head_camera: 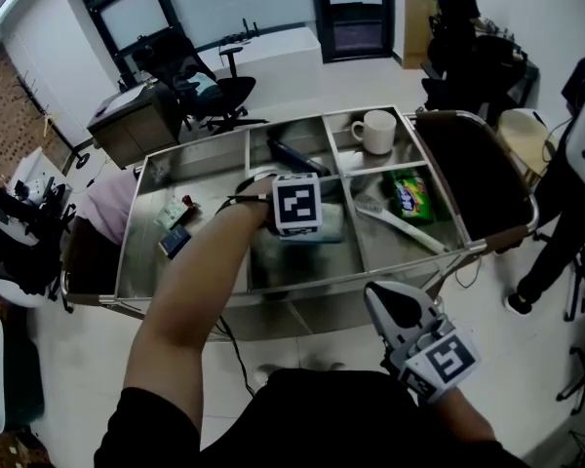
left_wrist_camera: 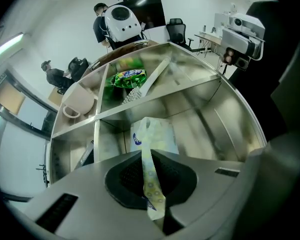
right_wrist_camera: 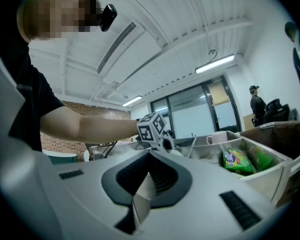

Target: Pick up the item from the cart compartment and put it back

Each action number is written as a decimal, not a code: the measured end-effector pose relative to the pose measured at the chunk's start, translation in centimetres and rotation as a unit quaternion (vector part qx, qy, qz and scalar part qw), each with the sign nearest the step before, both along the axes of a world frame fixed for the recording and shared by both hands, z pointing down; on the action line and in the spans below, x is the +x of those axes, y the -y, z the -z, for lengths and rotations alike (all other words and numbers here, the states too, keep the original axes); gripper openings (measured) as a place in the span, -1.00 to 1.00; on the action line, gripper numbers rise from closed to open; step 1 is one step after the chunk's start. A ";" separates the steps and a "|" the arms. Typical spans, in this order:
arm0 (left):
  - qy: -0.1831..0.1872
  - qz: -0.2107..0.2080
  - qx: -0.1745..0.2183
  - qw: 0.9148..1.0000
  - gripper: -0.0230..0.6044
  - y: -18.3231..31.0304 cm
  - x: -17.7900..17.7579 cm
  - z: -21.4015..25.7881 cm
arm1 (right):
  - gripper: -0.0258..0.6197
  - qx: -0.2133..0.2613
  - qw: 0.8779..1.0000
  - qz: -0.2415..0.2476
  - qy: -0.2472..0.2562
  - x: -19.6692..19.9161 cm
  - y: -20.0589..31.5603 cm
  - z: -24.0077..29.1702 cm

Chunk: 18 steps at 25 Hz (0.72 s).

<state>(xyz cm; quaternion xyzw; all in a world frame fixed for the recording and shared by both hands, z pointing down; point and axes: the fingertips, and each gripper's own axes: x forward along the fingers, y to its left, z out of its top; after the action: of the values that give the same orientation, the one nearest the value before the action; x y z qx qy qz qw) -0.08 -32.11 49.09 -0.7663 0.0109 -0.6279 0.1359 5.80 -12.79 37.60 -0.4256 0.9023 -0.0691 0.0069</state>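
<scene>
A metal cart (head_camera: 127, 252) with several compartments stands in front of me. My left gripper (head_camera: 297, 224) reaches into the front middle compartment. In the left gripper view it (left_wrist_camera: 152, 194) is shut on the edge of a pale, yellow-green patterned packet (left_wrist_camera: 152, 139) with a blue logo, whose body hangs ahead of the jaws over the compartment floor. In the head view the marker cube hides most of the packet. My right gripper (head_camera: 390, 310) is held low, outside the cart's front rim; its jaws (right_wrist_camera: 142, 196) are together with nothing between them.
A white mug (head_camera: 375, 130) sits in the back right compartment. The front right one holds a green snack bag (head_camera: 409, 195) and a white brush (head_camera: 400, 224). A black item (head_camera: 294, 154) lies back middle, small packets (head_camera: 175, 227) left. Office chairs and people stand beyond.
</scene>
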 end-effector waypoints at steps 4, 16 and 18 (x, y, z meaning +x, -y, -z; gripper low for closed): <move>-0.011 0.006 -0.005 1.000 -0.92 -0.5 -0.2 0.3 | -0.87 -0.001 1.000 0.002 0.000 -0.3 -0.2 0.1; -0.113 0.026 0.047 0.992 -0.92 -2.1 -1.3 5.1 | -0.87 0.007 1.000 0.006 -0.015 -1.6 3.1 1.6; -0.133 0.033 0.059 0.989 -0.92 -2.2 -1.6 5.8 | -0.87 0.012 1.000 0.006 -0.020 -1.9 4.1 2.0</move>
<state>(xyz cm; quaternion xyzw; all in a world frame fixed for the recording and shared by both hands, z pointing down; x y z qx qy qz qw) -1.69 -29.93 43.32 -0.8327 0.0915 -0.5229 0.1577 3.87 -16.85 35.64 -0.4210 0.9056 -0.0503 -0.0063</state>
